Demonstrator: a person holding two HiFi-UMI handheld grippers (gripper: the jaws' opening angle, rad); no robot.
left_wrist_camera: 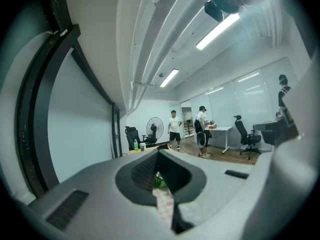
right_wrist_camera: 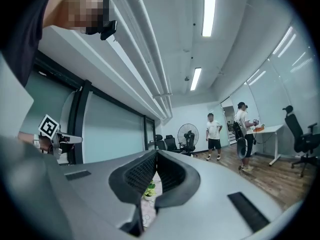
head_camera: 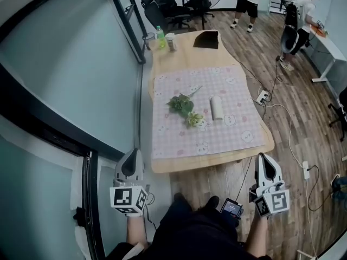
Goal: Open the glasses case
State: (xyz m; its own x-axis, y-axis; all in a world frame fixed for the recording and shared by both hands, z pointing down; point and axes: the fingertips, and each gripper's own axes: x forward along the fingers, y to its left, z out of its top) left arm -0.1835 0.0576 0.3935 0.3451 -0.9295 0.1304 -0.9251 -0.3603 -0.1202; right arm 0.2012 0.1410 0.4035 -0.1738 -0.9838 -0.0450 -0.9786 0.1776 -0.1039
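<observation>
Nearest, just short of the table's near edge, 2 grippers hang over the floor: the left gripper (head_camera: 133,155) beside the glass wall (head_camera: 65,75), the right gripper (head_camera: 264,158) over bare wood planks. Each has its jaws pressed together with nothing between them. The glasses case (head_camera: 216,107), a white cylinder, lies on the pink checked cloth (head_camera: 179,140) right of centre, well apart from both grippers and near the green sprigs (head_camera: 181,104). The cloth stops short of the wooden table (head_camera: 217,157) rim on the near and right sides. Right of the table the floor is open apart from a power strip (head_camera: 262,97) and trailing cables.
</observation>
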